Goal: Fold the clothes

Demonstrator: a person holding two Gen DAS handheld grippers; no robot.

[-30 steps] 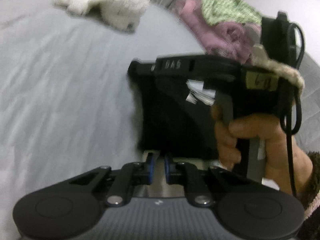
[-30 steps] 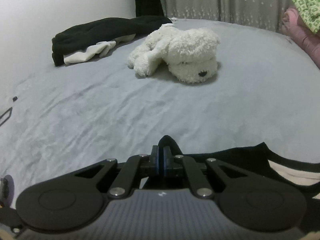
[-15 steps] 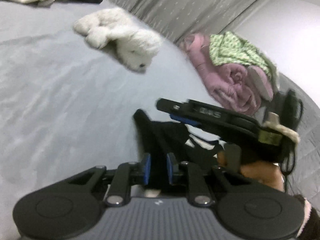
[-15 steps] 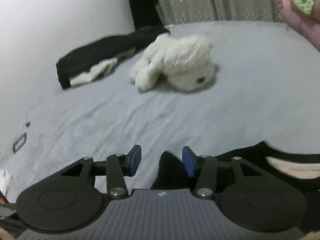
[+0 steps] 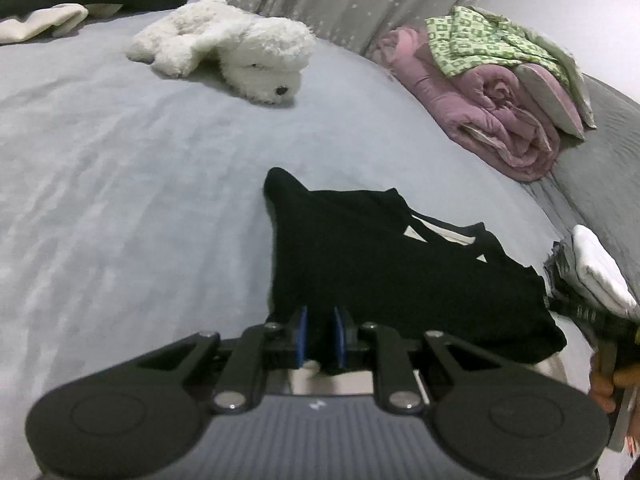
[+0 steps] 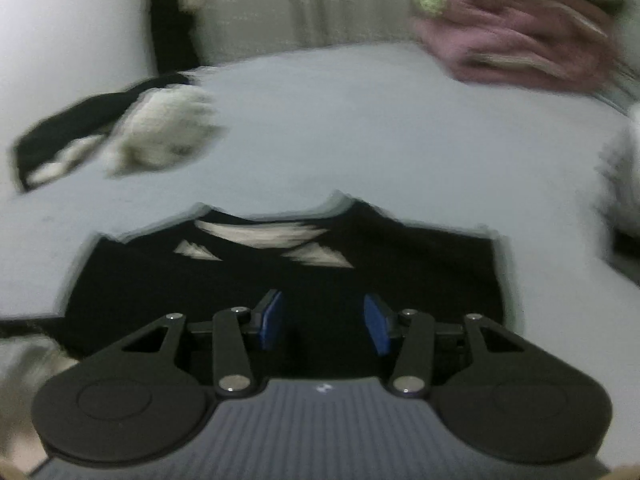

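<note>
Black knit fabric with pale stripe panels: one garment (image 5: 384,268), partly folded, lying flat on the near part of the grey-blue bed (image 5: 120,168). Soft, light, limp; it would likely sag and slide out of fold if lifted by one point. Best taken at an edge or corner, two points together, pinching both layers.

Left hand-held gripper (image 5: 320,338): jaws a narrow slot apart, the garment's near-left edge lying between them; whether the pads press on it cannot be told.

Right hand-held gripper (image 6: 323,322): jaws have just been opening, now released and wide, poised over the garment's near edge, nothing between them; that view is blurred.

Also on the bed: white plush dog (image 5: 232,46) far; pink quilt roll (image 5: 496,112) with green patterned cloth (image 5: 488,36), far right.
</note>
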